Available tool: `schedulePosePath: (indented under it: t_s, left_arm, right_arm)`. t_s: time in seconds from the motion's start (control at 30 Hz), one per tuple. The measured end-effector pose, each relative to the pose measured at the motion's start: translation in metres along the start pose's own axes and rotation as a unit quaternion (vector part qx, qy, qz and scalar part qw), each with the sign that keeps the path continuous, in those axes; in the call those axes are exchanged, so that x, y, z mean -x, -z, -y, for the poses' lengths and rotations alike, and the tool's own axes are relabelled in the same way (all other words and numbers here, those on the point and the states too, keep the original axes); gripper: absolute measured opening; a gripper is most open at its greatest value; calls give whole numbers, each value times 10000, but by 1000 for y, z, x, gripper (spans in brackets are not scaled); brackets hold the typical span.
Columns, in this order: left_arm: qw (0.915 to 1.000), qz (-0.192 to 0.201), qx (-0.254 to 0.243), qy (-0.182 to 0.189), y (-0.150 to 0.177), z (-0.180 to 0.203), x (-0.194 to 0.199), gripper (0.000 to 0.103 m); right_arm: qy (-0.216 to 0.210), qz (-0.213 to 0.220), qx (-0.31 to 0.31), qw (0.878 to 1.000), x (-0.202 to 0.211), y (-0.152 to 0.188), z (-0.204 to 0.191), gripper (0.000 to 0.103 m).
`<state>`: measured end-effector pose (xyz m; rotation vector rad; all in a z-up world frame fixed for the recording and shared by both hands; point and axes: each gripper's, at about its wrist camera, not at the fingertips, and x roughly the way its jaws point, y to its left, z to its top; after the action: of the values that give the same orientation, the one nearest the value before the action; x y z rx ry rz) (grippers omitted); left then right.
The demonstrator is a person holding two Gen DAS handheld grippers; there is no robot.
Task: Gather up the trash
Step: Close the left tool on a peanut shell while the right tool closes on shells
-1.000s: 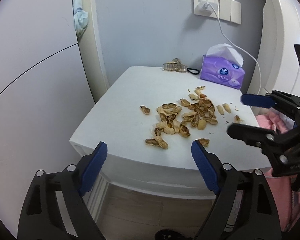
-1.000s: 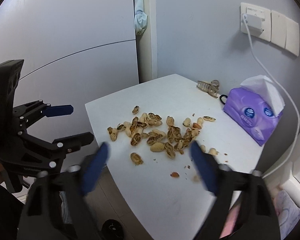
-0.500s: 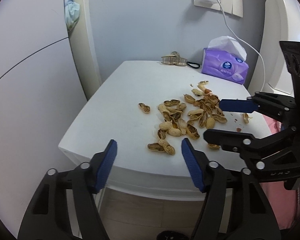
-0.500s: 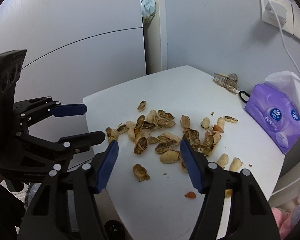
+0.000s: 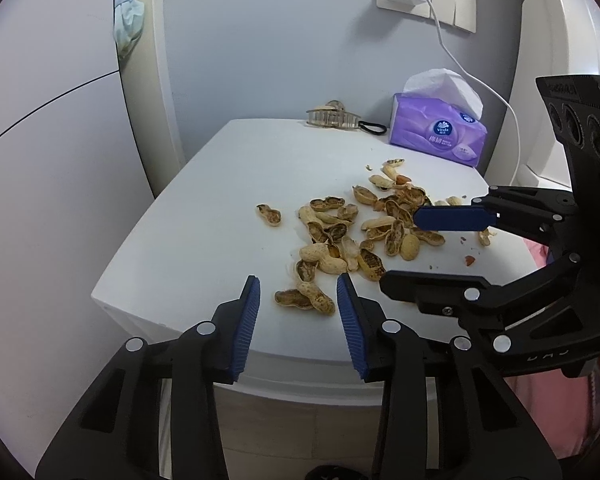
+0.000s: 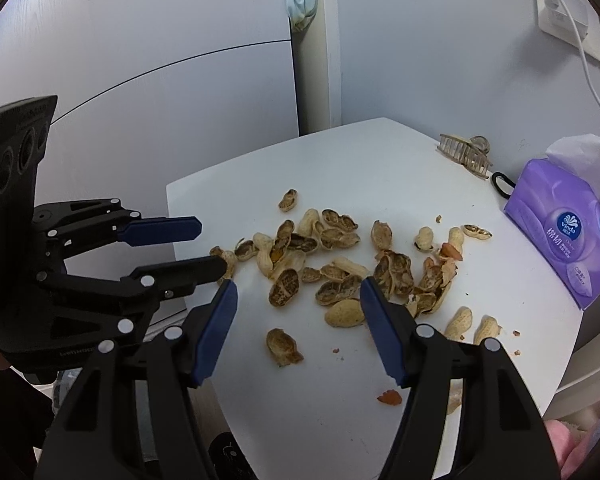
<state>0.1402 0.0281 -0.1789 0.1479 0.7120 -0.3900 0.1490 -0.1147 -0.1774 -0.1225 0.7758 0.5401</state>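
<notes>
A heap of peanut shells (image 5: pixel 360 232) lies on the small white table (image 5: pixel 204 236); it also shows in the right wrist view (image 6: pixel 332 264). My left gripper (image 5: pixel 298 286) is open and empty, its fingertips on either side of the nearest shell pair (image 5: pixel 306 298) at the table's front edge. My right gripper (image 6: pixel 298 284) is open and empty, low over the heap's near side, with a lone shell (image 6: pixel 284 346) below it. Each gripper shows in the other's view: the right one (image 5: pixel 416 248) and the left one (image 6: pixel 208 248).
A purple tissue box (image 5: pixel 438 134) stands at the table's back right, with a hair claw (image 5: pixel 332 119) and a black hair tie (image 5: pixel 373 127) beside it. A white charger cable (image 5: pixel 480 84) hangs from the wall socket. Grey cabinet doors (image 5: pixel 60 160) stand left. Pink cloth (image 5: pixel 540 252) lies right.
Both grippers have moved forward and down toward the shells. The left gripper's jaws have narrowed around the nearest shell pair. The right gripper has come in closer over the heap.
</notes>
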Motion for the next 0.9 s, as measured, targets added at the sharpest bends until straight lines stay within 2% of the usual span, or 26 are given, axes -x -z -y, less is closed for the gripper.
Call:
schedulePosePath:
  t_s: [0.3,0.47,0.53,0.63,0.7,0.9]
  left_arm:
    - [10000,-37,-1,52,1,-1,-6,36]
    - [9999,-47,-2,111,2,-2,-7,28]
    - [9999,-40,10,121,2,-2,-8,27]
    - [9999,-39,15,136,2,-2,-7,26]
    - [9999,-22,-2,122,3,-2,-7,22]
    - [9999,1,32,146,4,-3,-6,22]
  right_arm:
    - [-117,-177,49,9998,-7,0,-1,61]
    - [-150,-193,76,9997,-11,-1,-1,61]
    - [-153,-200,87,9996,-12,-2,0,60]
    - [-126,-203,130,9996,-13,-2,0,56]
    - [-88,-207,185,9996,-14,-2,-2,55]
    - [13,-193,322,9993,-13,-1,-6,50]
